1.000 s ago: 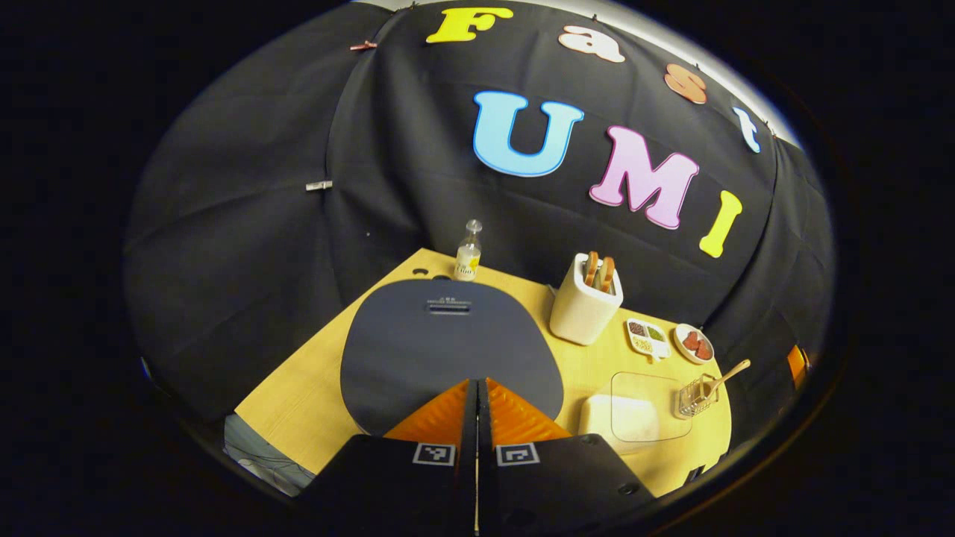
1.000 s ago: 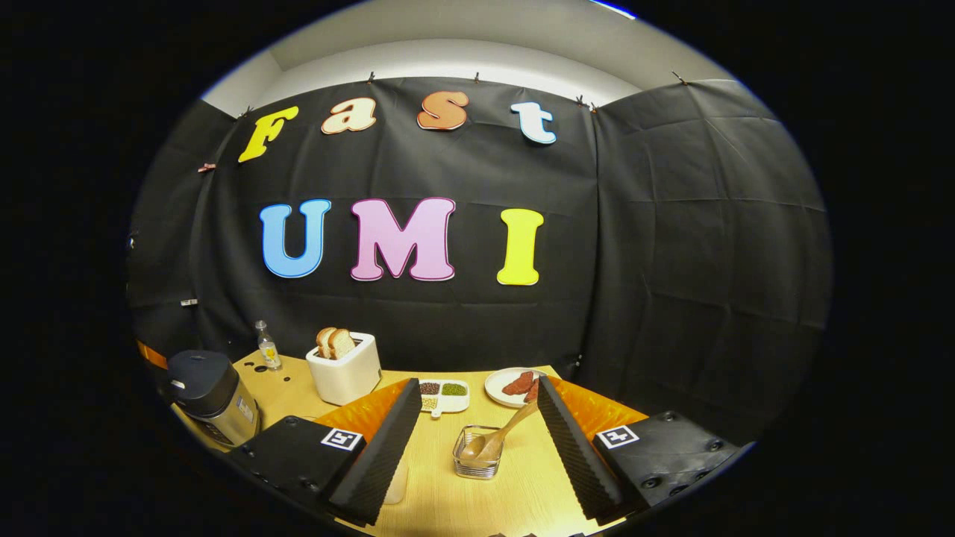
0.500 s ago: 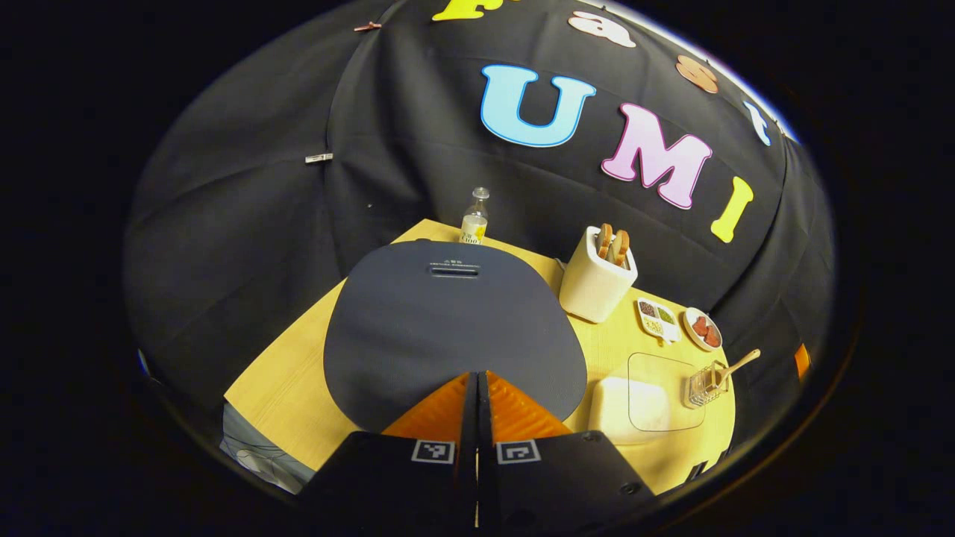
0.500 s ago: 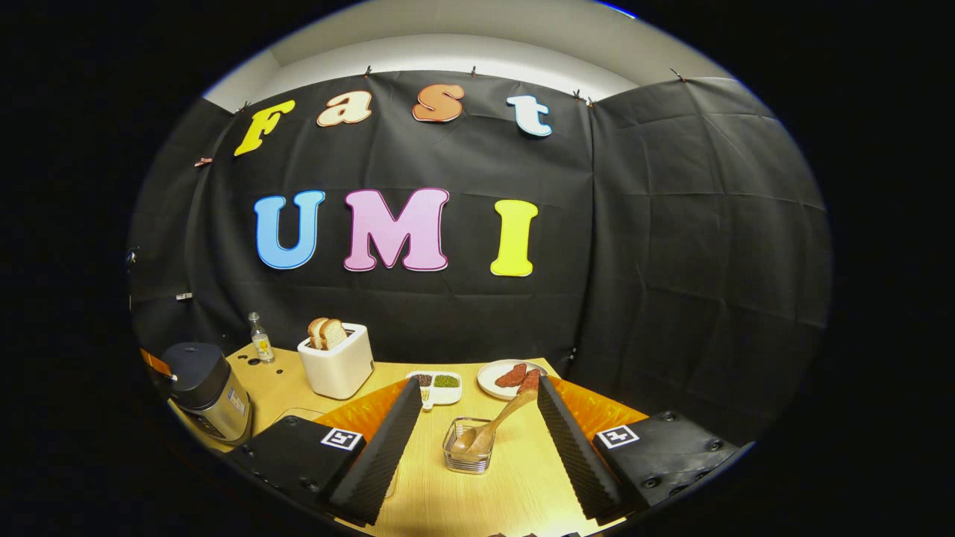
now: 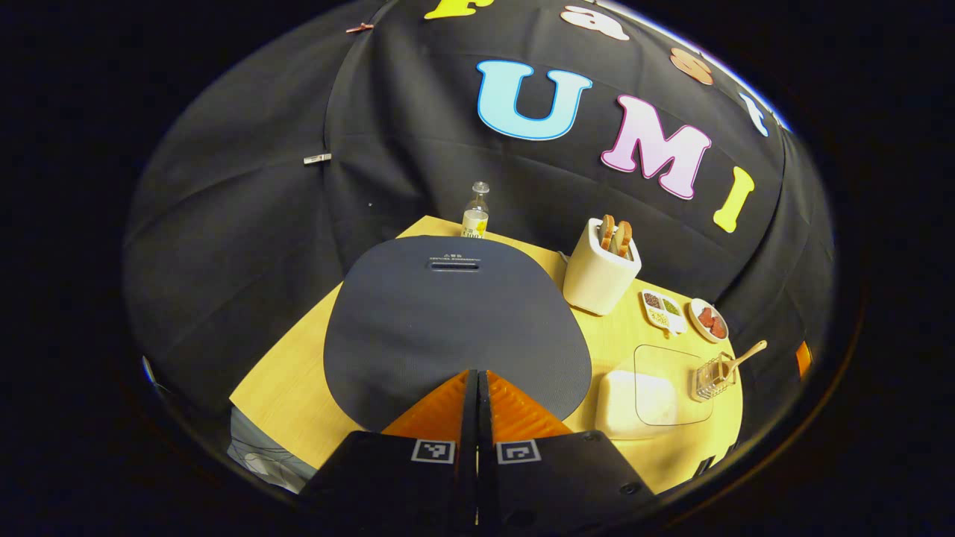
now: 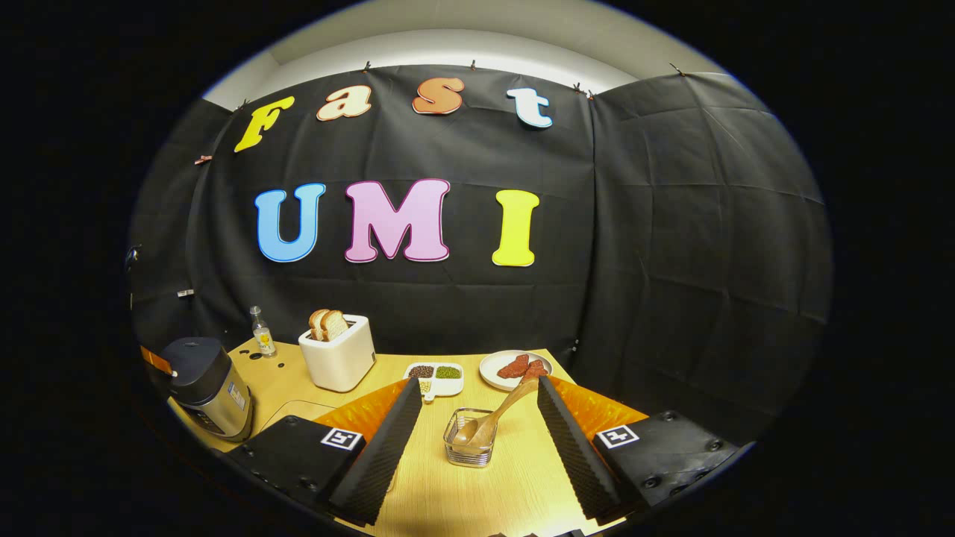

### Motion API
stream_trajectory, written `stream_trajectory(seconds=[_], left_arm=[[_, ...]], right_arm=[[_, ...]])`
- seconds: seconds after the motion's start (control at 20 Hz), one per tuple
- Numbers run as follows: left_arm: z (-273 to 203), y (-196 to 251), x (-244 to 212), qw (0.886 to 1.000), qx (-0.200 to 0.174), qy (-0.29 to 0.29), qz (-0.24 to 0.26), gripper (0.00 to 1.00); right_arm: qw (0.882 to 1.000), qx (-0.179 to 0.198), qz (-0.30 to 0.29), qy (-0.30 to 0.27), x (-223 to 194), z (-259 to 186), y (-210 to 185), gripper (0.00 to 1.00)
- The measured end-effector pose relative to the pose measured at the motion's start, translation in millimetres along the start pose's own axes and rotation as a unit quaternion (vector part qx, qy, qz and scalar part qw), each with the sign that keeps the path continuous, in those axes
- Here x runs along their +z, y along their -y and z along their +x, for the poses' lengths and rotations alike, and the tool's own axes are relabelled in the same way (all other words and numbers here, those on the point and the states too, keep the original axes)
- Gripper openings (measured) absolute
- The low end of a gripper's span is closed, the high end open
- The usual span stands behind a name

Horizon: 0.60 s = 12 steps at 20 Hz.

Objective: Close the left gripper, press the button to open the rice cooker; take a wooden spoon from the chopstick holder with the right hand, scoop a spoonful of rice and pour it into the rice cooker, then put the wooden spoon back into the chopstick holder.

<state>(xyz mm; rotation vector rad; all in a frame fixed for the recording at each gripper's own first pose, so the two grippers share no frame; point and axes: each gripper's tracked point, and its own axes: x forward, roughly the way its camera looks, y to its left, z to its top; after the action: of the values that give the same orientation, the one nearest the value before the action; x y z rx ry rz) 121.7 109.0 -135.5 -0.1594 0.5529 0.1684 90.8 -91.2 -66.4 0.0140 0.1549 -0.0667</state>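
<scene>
Compared with the frame one second earlier, the dark grey rounded lid of the rice cooker (image 5: 455, 321) is shown larger and closer beneath the left gripper (image 5: 477, 377), and in the right gripper view the clear square chopstick holder (image 6: 470, 447) has drawn slightly nearer between the fingers of the right gripper (image 6: 474, 418).

The step in hand is judged to be the button press. The left gripper is fully closed, its two fingers meeting along the centre line with nothing between them, and it is held just above the near edge of the lid, pointing steeply downward. The release button cannot be made out in the left gripper view; it is presumed to lie under or just ahead of the fingertips. The closed tips are best lowered straight down as one blunt point, kept centred on the button, and pressed firmly without sideways drag, so that the cooker is not slid on the pale wooden table (image 5: 298, 388). Clearance for the rising lid should be allowed.

The right gripper is held wide apart, level and low over the table. The light wooden spoon (image 6: 496, 421) is seen directly ahead, bowl down in the holder, its handle leaning up and to the right toward the right finger. The silver-bodied cooker (image 6: 209, 388) stands well to its left.
</scene>
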Motion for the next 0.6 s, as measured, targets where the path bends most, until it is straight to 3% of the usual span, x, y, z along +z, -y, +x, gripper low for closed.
stream_trajectory(seconds=[0.1,0.2,0.4,0.6], left_arm=[[-11,2,20,0.999,0.013,0.030,0.012,0.06],[-33,4,59,0.995,0.026,0.097,0.015,0.06],[-95,15,135,0.971,0.046,0.234,0.023,0.06],[-125,36,141,0.957,0.048,0.283,0.038,0.07]], right_arm=[[1.000,0.000,0.003,-0.002,-1,1,2,0.98],[1.000,0.000,0.003,-0.001,1,4,3,0.98],[1.000,0.006,0.003,0.001,6,11,3,0.98],[1.000,0.009,0.003,0.005,11,15,3,0.98]])
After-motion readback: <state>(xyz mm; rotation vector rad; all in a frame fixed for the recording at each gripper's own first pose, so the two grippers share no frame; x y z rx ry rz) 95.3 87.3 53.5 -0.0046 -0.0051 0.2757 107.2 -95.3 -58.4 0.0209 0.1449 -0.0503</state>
